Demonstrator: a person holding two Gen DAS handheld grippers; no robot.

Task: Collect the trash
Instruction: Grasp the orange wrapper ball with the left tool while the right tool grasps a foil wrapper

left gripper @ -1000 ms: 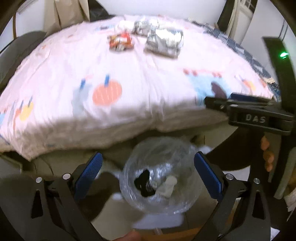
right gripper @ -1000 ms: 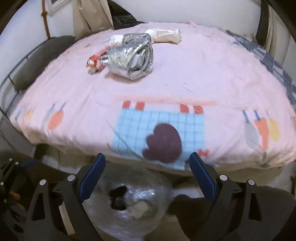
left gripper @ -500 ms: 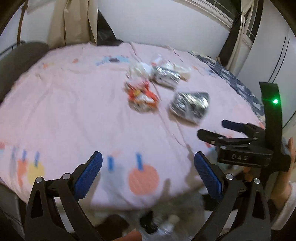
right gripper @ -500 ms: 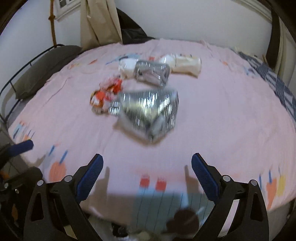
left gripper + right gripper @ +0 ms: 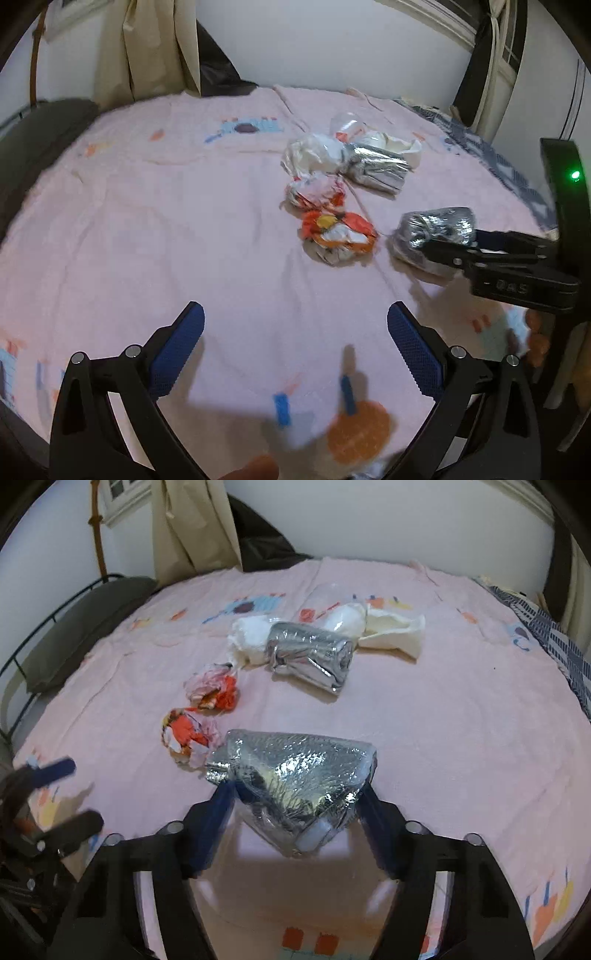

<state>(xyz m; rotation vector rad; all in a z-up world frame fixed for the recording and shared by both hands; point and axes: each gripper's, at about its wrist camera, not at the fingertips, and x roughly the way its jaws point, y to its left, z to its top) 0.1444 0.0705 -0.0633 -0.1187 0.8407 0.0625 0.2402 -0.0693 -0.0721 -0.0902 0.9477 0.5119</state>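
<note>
On the pink bedspread [image 5: 147, 229], the left hand-held gripper [image 5: 295, 354] hangs released and empty, the trash far ahead of it. Rightward, the crumpled silver foil wrapper [image 5: 295, 771] lies crosswise between the closing jaws of the right hand-held gripper [image 5: 295, 812], its long axis running left to right; that hand is nearer.

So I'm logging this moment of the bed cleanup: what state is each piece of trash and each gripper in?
Right gripper: jaws closing around the near foil bag.
Near foil bag: crumpled, lying on the bedspread, between the right jaws.
Left gripper: jaws open, nothing between them.
Far foil bag: rolled, lying loose.
Two orange wrappers: crumpled, untouched.
White wrappers: crumpled, untouched.
</note>
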